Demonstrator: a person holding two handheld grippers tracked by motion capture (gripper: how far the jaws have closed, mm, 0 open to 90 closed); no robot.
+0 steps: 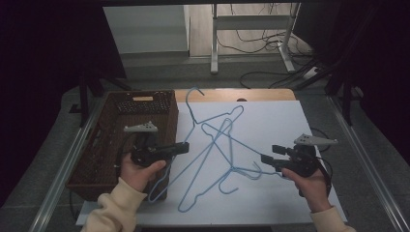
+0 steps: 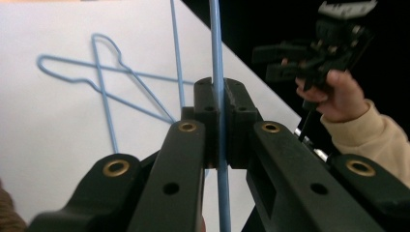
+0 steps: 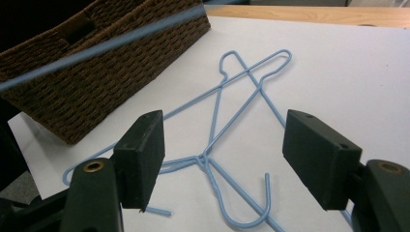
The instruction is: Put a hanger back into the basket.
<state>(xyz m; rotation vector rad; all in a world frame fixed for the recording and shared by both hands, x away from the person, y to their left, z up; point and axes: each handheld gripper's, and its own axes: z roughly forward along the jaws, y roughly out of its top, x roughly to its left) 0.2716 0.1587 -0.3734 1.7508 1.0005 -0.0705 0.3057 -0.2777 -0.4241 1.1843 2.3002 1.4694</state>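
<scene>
left hand-held gripper (image 1: pixel 183 147) clamped on raised blue hanger (image 1: pixel 205 123), beside wicker basket (image 1: pixel 145 108) | right hand-held gripper (image 1: pixel 265 158) open, empty, over hangers on table (image 1: pixel 280 116) | advice: lift slow, free tangled hooks before basket.

Surroundings dark, white tabletop (image 1: pixel 270 125) evenly lit from above, soft shadows, no glare. High view slightly soft. Left gripper view: near jaws sharp, background hangers (image 2: pixel 111 82) mildly blurred.

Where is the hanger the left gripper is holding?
In the high view, the held hanger stands left of centre, beside the wicker basket, pinched in the left gripper.
</scene>
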